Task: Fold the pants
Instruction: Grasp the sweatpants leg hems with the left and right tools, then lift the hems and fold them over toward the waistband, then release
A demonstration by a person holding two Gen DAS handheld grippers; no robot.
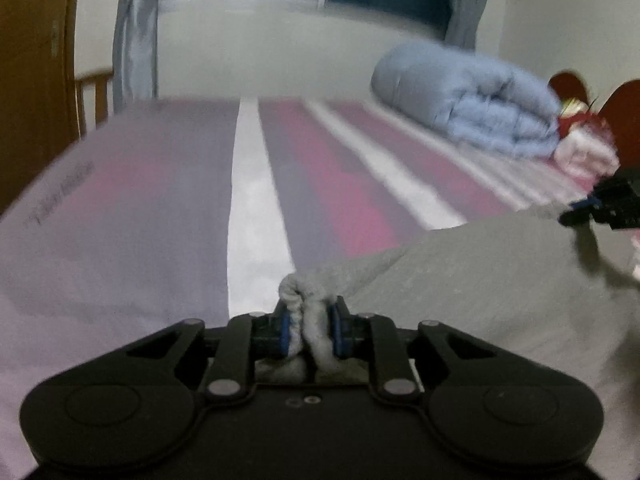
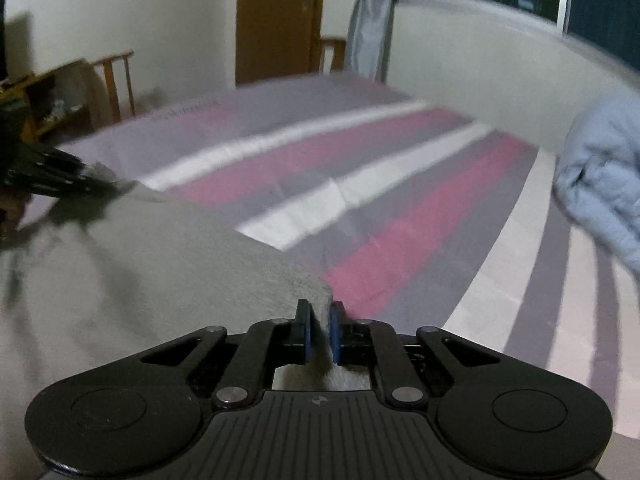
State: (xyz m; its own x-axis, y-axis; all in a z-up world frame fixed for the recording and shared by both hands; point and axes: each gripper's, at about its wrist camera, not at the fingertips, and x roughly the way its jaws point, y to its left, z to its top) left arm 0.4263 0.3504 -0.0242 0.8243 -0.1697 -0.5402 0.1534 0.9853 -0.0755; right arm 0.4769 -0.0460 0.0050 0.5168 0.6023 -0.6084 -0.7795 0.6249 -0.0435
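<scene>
The grey pants (image 1: 480, 280) hang stretched between my two grippers above a striped bed. My left gripper (image 1: 310, 330) is shut on a bunched corner of the grey cloth. The pants also show in the right wrist view (image 2: 160, 264), where my right gripper (image 2: 320, 330) is shut on a flat corner of the cloth. My right gripper shows at the right edge of the left wrist view (image 1: 600, 204). My left gripper shows at the left edge of the right wrist view (image 2: 60, 176). The lower part of the pants is hidden.
The bed sheet (image 1: 160, 208) has pink, grey and white stripes. A rolled blue duvet (image 1: 472, 96) and a pink bundle (image 1: 584, 156) lie at the far right. A wooden chair (image 2: 116, 80), a door (image 2: 280, 20) and a curtain (image 1: 134, 28) stand beyond the bed.
</scene>
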